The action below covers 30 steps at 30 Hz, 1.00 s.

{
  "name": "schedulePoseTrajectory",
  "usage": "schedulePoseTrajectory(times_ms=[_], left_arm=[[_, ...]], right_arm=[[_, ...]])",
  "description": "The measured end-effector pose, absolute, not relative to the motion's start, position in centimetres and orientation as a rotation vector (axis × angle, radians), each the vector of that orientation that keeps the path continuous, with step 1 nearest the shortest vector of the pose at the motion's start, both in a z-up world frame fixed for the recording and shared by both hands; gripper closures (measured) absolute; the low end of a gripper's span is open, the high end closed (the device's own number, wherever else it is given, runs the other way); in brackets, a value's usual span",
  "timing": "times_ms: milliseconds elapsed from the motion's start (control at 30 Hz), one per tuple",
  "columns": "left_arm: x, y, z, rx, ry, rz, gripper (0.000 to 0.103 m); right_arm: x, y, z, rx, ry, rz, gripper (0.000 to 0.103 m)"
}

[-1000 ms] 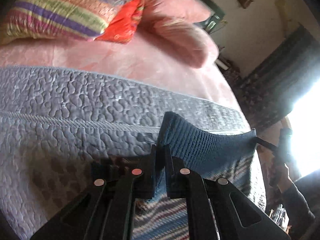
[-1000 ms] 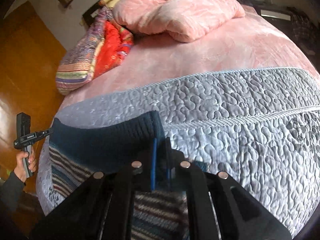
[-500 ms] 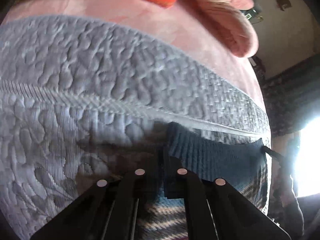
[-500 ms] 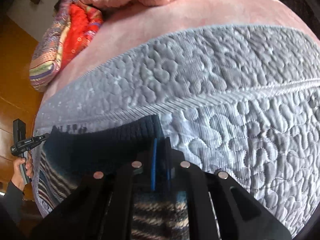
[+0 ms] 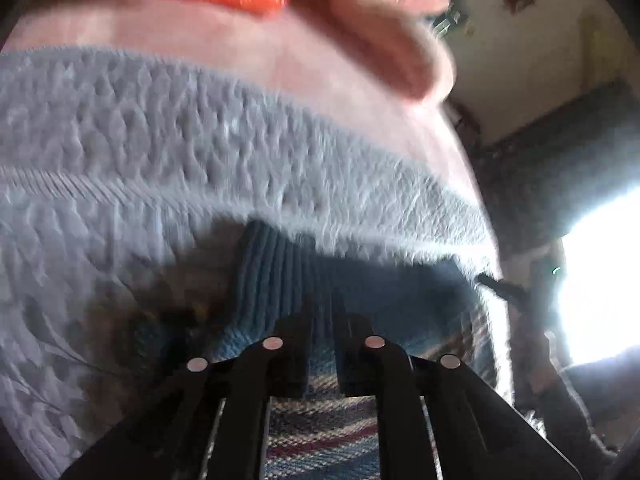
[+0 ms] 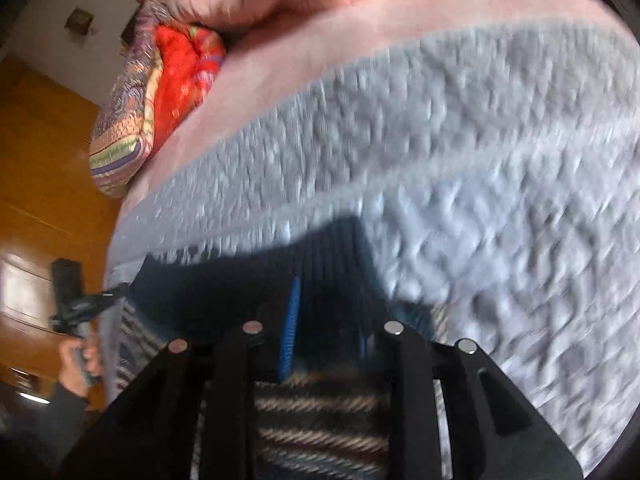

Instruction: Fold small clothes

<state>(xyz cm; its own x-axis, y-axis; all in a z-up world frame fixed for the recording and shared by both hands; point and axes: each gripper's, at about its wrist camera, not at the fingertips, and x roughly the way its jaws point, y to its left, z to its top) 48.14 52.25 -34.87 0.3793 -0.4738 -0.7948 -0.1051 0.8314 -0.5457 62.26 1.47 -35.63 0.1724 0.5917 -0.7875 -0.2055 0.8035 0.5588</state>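
Motion blur smears the grey quilt (image 6: 460, 152). The striped sweater (image 5: 320, 436) runs under the gripper arms, cut off below the quilt by the bottom edge.

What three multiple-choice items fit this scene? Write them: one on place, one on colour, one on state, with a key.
1. The ribbed band is over: A the pink pillow; B the grey quilt; C the floor.
2. The ribbed band is: A dark blue; B red; C white.
3. The left gripper is: A wide open, holding nothing; B shut on the ribbed band; C holding a pillow.

Key: B, quilted grey fabric surrounds it; A, its ribs show blue; B, the fingers pinch the knit between them.
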Motion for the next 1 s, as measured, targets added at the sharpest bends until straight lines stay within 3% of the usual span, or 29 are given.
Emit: schedulePoseTrajectory(times_ms=[67,100,200,233,367,467,500,533,600,633,800,1000], left_arm=[[48.4,53.0,-36.9,-0.61,1.206,-0.193,0.101],[48.4,53.3,-37.4,-0.638,1.201,-0.19,0.101],[48.2,53.3,-36.4,-0.64,1.183,-0.19,0.101],[47.5,53.5,-35.1,-0.675,1.144,-0.226,0.097],[43.5,51.8,-32.3,-0.7,1.067,-0.436,0.092],[41.2,51.6,-35.6,-0.64,1.159,-0.345,0.092],[40.9,52.3,-37.0,-0.656,1.181,-0.304,0.097],[40.6,52.9,-37.8,-0.68,1.178,-0.292,0.101],[40.1,53.8,-37.8,-0.731,1.153,-0.274,0.101],[39.5,53.6,-37.1,-0.732,1.135,-0.273,0.101],[34.6,49.4,-33.4,-0.709,1.079,-0.479,0.096],[31.8,46.0,-38.7,-0.612,1.213,-0.391,0.1]], right_arm=[[62.3,1.3,-37.2,0.395,1.313,0.569,0.092],[62.4,0.9,-37.9,0.406,1.32,0.55,0.103],[62.2,0.1,-38.1,0.457,1.326,0.545,0.103],[61.5,0.5,-37.1,0.458,1.312,0.569,0.095],[56.7,2.6,-33.9,0.457,1.283,0.773,0.095],[54.3,4.4,-35.8,0.402,1.351,0.799,0.095],[54.1,4.5,-37.3,0.397,1.376,0.765,0.103],[54.1,4.2,-38.0,0.419,1.378,0.76,0.103],[54.0,4.1,-38.0,0.452,1.377,0.74,0.103],[53.3,4.6,-36.9,0.435,1.366,0.739,0.097],[47.5,8.4,-34.1,0.383,1.368,0.942,0.096],[43.9,11.4,-39.2,0.332,1.452,0.909,0.103]])
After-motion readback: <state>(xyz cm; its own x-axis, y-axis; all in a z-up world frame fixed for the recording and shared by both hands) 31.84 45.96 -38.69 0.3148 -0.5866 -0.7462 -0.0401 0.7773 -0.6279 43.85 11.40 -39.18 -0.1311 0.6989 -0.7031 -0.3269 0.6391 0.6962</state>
